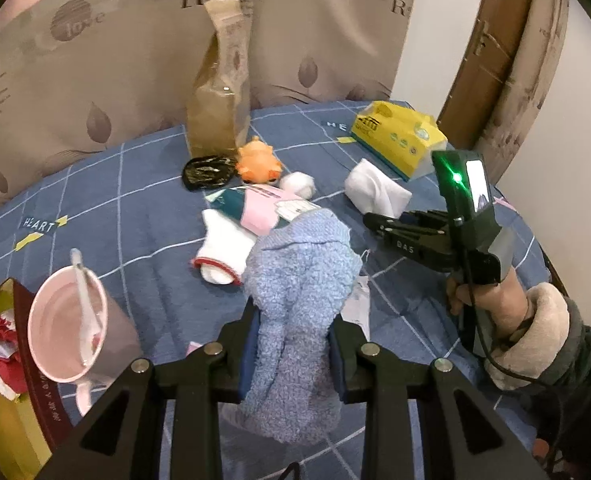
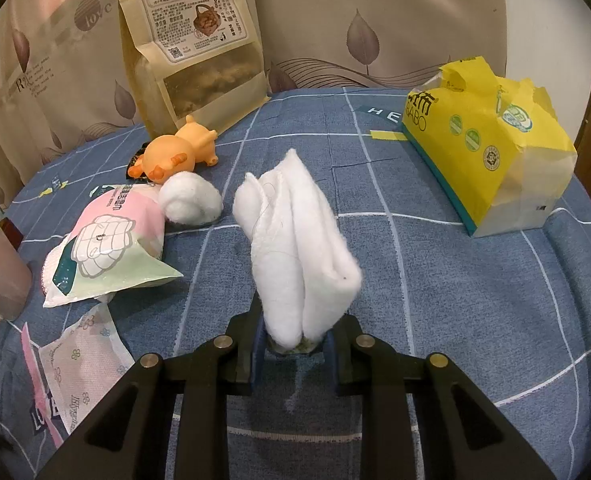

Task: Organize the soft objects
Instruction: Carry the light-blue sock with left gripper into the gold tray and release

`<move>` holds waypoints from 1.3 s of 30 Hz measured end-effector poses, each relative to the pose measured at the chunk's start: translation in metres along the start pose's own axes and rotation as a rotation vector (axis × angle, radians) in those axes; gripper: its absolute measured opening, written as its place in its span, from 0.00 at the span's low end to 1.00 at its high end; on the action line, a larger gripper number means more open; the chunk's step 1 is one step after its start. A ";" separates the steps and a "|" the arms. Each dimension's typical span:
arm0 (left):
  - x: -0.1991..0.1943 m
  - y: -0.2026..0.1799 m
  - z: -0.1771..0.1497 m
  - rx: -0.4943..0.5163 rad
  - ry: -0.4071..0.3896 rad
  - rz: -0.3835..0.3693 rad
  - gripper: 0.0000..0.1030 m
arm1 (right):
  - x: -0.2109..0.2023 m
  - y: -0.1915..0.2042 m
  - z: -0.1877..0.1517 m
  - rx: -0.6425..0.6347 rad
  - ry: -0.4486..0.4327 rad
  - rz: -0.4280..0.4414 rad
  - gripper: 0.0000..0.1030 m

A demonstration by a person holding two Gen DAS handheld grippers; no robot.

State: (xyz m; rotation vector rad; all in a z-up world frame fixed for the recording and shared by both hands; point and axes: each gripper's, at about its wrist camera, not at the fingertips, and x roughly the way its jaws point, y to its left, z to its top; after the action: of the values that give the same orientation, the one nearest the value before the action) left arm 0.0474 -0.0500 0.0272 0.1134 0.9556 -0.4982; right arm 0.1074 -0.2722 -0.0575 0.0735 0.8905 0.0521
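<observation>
Left wrist view: the left hand-held gripper (image 1: 295,344) is clamped on a fluffy blue cloth (image 1: 299,280), whose bulk bunches up between the pads and hides the ground just ahead. The surface is a blue checked bedsheet (image 1: 135,200), so this reads as a bed rather than a bench. Just beyond the cloth lie a white sock with a red cuff (image 1: 223,248) and a pink-and-green wipes pack (image 1: 259,208), touching one another. Farther back sit an orange toy (image 1: 257,162), a black bundle (image 1: 207,172) beside it, and a white cotton ball (image 1: 298,184). A tall brown snack bag (image 1: 221,92) stands against the curtain (image 1: 75,80) at the far edge. A pink mug with a spoon (image 1: 69,328) crowds the near left edge, next to a gold box (image 1: 3,380). To the right, the right hand-held gripper (image 1: 379,222) meets a white cloth (image 1: 375,190), with a yellow tissue pack (image 1: 399,136) behind it near the far right edge. Bare sheet shows at mid-left.

Right wrist view: the right hand-held gripper (image 2: 295,344) is pinched tight on the near end of the folded white cloth (image 2: 299,248), which stands up from the jaws. Open sheet (image 2: 435,300) spreads right, up to the tissue pack (image 2: 487,144). The left side is crowded: wipes pack (image 2: 107,248), cotton ball (image 2: 189,200), orange toy (image 2: 175,156), and a flowered packet (image 2: 83,364) at the near left.
</observation>
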 end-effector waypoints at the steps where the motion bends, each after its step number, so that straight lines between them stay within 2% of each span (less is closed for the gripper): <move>1: -0.003 0.004 0.000 -0.005 -0.003 0.011 0.29 | 0.000 0.000 0.000 0.001 0.000 0.000 0.21; 12: -0.047 0.065 -0.012 -0.100 -0.039 0.155 0.29 | 0.000 0.000 0.000 0.000 0.000 0.000 0.21; 22: -0.112 0.161 -0.041 -0.234 -0.057 0.417 0.29 | 0.001 -0.001 -0.001 -0.004 0.003 -0.004 0.21; 29: -0.132 0.223 -0.076 -0.327 -0.006 0.558 0.29 | 0.002 0.001 0.000 -0.017 0.006 -0.017 0.21; 39: -0.100 0.281 -0.116 -0.446 0.097 0.577 0.29 | 0.002 0.003 0.000 -0.033 0.008 -0.037 0.21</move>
State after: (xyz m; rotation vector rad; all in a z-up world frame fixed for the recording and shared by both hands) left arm 0.0408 0.2695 0.0058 0.0066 1.0541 0.2561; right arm 0.1084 -0.2691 -0.0588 0.0265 0.8984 0.0325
